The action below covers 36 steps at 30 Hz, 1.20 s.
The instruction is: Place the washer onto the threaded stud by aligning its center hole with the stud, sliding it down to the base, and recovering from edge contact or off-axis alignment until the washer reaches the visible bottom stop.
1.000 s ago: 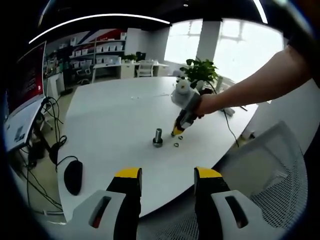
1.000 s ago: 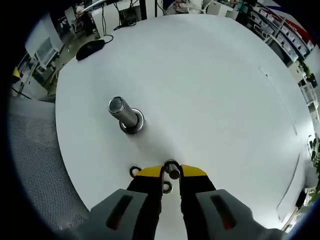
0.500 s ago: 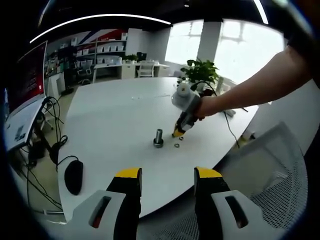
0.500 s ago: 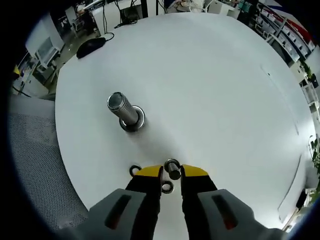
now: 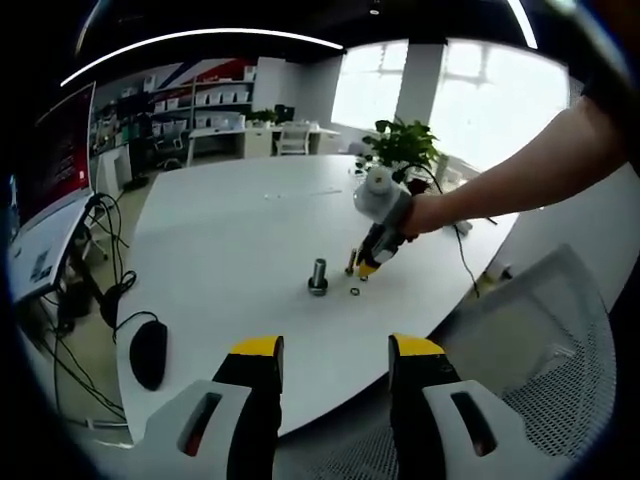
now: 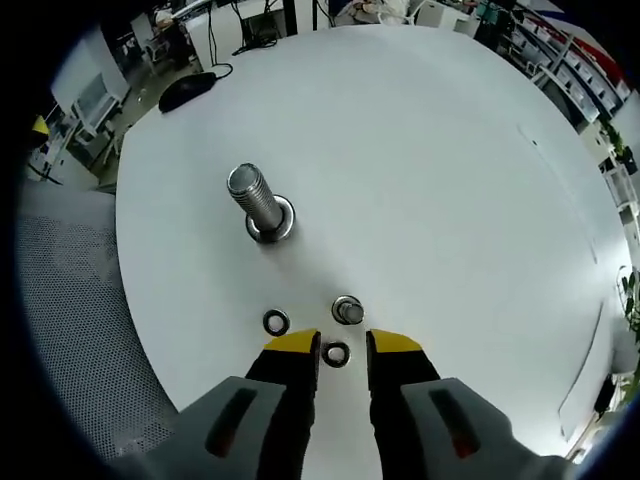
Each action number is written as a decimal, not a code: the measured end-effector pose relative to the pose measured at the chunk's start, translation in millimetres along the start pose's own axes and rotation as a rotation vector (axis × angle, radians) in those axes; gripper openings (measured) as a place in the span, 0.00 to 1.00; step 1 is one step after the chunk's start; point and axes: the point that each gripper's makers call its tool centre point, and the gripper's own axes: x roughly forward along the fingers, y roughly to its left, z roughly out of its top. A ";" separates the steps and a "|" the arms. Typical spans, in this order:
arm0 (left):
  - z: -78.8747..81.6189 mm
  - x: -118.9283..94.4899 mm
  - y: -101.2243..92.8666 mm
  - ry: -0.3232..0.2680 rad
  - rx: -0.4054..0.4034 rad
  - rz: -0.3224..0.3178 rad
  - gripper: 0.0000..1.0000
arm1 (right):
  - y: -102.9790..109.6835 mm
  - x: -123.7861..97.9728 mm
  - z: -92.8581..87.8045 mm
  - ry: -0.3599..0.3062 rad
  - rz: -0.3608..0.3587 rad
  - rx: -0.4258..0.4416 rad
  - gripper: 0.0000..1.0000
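Observation:
A threaded steel stud (image 6: 256,200) stands upright on its round base on the white table (image 6: 430,180). Nearer my right gripper (image 6: 343,346) lie three small metal rings. One washer (image 6: 276,322) is left of the tips, a second washer (image 6: 336,354) lies between the jaws, and a thicker ring (image 6: 347,310) rests just ahead of them. The right jaws are open and hold nothing. In the left gripper view the stud (image 5: 318,276) sits mid-table, with the right gripper (image 5: 366,268) in a person's hand right of it. My left gripper (image 5: 338,350) hangs open off the table's near edge.
A black mouse (image 5: 147,353) with its cable lies at the table's left edge, and it appears as the mouse (image 6: 185,92) far behind the stud. A grey mesh chair (image 5: 560,350) stands at the right, a potted plant (image 5: 400,145) beyond the table.
My right gripper let go of the thicker ring, which now lies on the table ahead of the tips. Its jaws parted and drew back slightly. The left gripper stayed still.

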 end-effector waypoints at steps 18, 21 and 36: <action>-2.9 1.4 2.5 0.005 0.001 0.006 0.40 | 7.2 1.1 -12.4 0.023 0.022 -0.007 0.21; -2.4 0.9 1.2 0.009 0.003 0.006 0.40 | 6.3 2.4 -12.6 0.018 0.028 -0.019 0.21; -3.0 1.4 0.8 0.011 0.007 0.000 0.40 | 6.0 5.0 -10.7 0.112 0.044 -0.147 0.18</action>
